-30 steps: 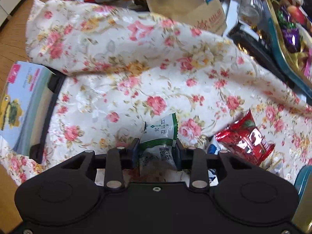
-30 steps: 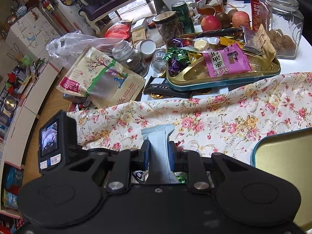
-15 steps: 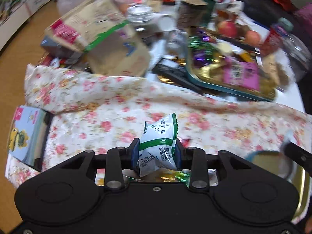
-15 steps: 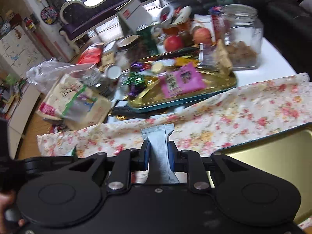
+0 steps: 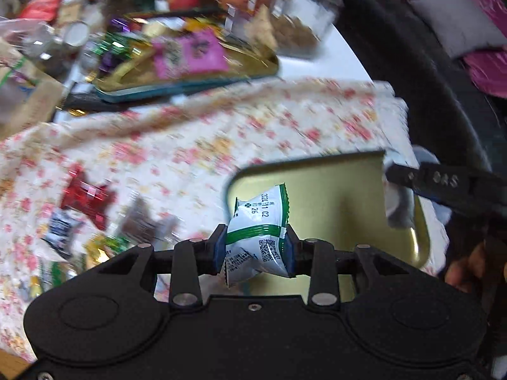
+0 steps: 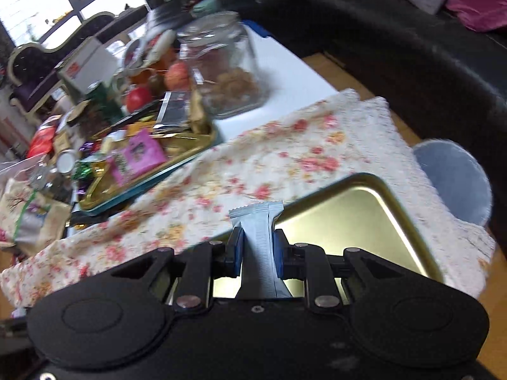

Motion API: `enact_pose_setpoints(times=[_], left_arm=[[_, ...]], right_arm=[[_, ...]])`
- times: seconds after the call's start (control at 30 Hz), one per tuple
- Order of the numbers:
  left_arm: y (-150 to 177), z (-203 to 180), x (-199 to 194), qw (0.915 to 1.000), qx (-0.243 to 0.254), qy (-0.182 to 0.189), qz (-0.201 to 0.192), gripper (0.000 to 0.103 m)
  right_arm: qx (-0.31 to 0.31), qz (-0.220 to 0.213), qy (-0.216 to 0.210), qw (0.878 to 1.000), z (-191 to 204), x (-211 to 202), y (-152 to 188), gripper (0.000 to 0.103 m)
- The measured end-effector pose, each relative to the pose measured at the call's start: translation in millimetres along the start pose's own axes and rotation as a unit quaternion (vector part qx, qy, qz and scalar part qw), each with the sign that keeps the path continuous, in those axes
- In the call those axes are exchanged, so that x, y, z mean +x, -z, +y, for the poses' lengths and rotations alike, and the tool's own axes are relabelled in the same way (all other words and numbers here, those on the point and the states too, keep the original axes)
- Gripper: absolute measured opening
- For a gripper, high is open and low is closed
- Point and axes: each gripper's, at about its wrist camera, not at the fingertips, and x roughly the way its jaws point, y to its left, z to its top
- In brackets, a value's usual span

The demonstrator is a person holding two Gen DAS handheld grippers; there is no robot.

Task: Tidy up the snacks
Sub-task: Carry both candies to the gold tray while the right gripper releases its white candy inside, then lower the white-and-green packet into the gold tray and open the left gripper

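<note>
My left gripper (image 5: 255, 248) is shut on a white and green snack packet (image 5: 258, 232) and holds it above the near edge of an empty gold tray (image 5: 336, 190). My right gripper (image 6: 257, 251) is shut on a grey-blue snack bar (image 6: 258, 224), held above the same gold tray (image 6: 348, 218). The right gripper also shows at the right of the left wrist view (image 5: 443, 183). Loose snacks, among them a red wrapper (image 5: 85, 194), lie on the floral cloth (image 5: 196, 139) to the left.
A second gold tray (image 6: 149, 174) full of snacks stands at the back left, with a glass jar (image 6: 226, 66), apples and bags around it. A black sofa (image 6: 396, 41) runs along the right. A grey-blue round cushion (image 6: 453, 180) sits beyond the table's right edge.
Both grippers have swung to the right with their snacks, from over the floral cloth to over the empty gold tray. Both stay shut on their packets.
</note>
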Motion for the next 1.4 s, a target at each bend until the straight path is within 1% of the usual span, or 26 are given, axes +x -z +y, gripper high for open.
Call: enact_pose_setpoints(times=[0.1, 0.2, 0.27, 0.4, 0.47, 0.63, 0.8, 0.9, 1.07, 1.17, 1.3, 1.37, 1.4], left_arm=[[7, -16, 13, 0.9991, 0.006, 0.022, 0.035, 0.044], [14, -28, 24, 0.9981, 0.019, 0.018, 0.055, 0.049], [15, -31, 27, 0.9982, 0.022, 0.008, 0.056, 0.054], [14, -29, 32, 0.9980, 0.024, -0.014, 0.057, 0.055], [13, -26, 34, 0.9978, 0.019, -0.016, 0.062, 0.056], [12, -25, 39, 0.9970, 0.013, -0.006, 0.076, 0.057], [14, -33, 38, 0.9968, 0.029, 0.004, 0.075, 0.058], [15, -37, 38, 0.9963, 0.040, 0.008, 0.076, 0.060], [17, -39, 37, 0.9965, 0.046, 0.002, 0.070, 0.061], [18, -39, 34, 0.9972, 0.046, -0.003, 0.060, 0.061], [17, -38, 32, 0.9977, 0.043, -0.010, 0.051, 0.061], [17, -36, 30, 0.9982, 0.035, -0.013, 0.046, 0.061], [17, -35, 29, 0.9984, 0.032, -0.015, 0.044, 0.061]], right_arm=[[0.008, 0.013, 0.017, 1.000, -17, 5, 0, 0.021], [0.006, 0.024, 0.031, 0.999, -29, 10, 2, 0.021], [0.003, 0.032, 0.035, 0.999, -33, 13, 3, 0.021], [-0.001, 0.046, 0.037, 0.998, -39, 18, 5, 0.022], [-0.003, 0.049, 0.035, 0.998, -40, 18, 6, 0.022], [-0.004, 0.049, 0.037, 0.998, -44, 17, 6, 0.021], [0.010, 0.043, 0.034, 0.998, -47, 12, 4, 0.022], [0.017, 0.037, 0.033, 0.999, -47, 10, 3, 0.025], [0.018, 0.029, 0.029, 0.999, -45, 7, 1, 0.028], [0.018, 0.021, 0.026, 0.999, -43, 5, 0, 0.032], [0.027, 0.009, 0.024, 0.999, -44, 2, -1, 0.040], [0.028, 0.008, 0.026, 0.999, -44, 1, -2, 0.047], [0.024, 0.009, 0.028, 0.999, -44, 2, -3, 0.054]])
